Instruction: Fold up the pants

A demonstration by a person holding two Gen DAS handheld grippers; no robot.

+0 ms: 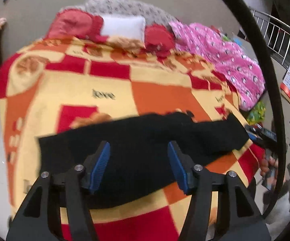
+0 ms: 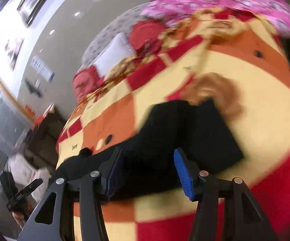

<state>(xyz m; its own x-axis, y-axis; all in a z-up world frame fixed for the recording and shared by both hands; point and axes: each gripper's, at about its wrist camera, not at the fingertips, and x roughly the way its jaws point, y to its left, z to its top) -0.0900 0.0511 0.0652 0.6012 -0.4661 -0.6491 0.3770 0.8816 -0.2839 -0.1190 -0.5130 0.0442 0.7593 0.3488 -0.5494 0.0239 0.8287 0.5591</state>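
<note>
Blue-padded left gripper [image 1: 138, 166] and right gripper [image 2: 148, 172] both hang released, jaws apart, over the blanket [image 1: 104, 84], where black pants [image 1: 145, 150] lie as a long band, seemingly partly folded; further folds probably remain.

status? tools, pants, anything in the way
Left tool open, empty, over the pants. Right tool open, empty. Pants flat on the blanket, unheld. Nothing in the way.
</note>
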